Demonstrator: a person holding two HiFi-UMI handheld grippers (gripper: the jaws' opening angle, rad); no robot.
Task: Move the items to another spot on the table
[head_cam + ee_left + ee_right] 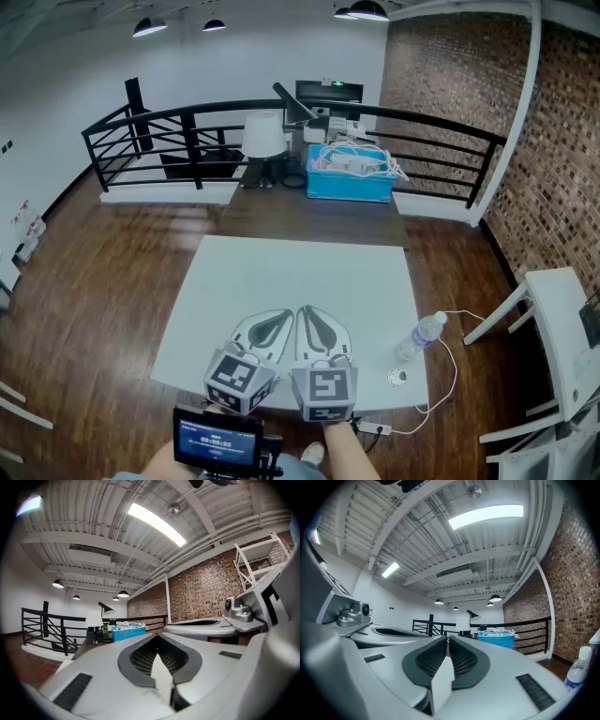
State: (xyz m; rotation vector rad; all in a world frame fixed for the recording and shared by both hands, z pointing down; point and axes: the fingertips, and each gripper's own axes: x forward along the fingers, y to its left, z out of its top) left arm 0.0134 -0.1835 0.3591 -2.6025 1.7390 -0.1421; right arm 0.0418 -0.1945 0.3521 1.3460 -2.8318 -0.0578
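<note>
A clear plastic water bottle (419, 337) lies near the right edge of the white table (300, 272), and it shows at the far right of the right gripper view (577, 670). A small round white object (398, 378) sits just in front of it. My left gripper (284, 315) and right gripper (307, 311) rest side by side at the table's near edge, pointing level and away from me. Both are shut with nothing between the jaws (157, 638) (447, 640). The bottle is apart from them, to the right of the right gripper.
A thin white cable (453, 361) curls off the table's right edge. Beyond the white table, a dark table holds a blue box of cables (349, 172) and a white-shaded lamp (263, 136). A black railing (187, 122) runs behind it, and white furniture (562, 319) stands at the right.
</note>
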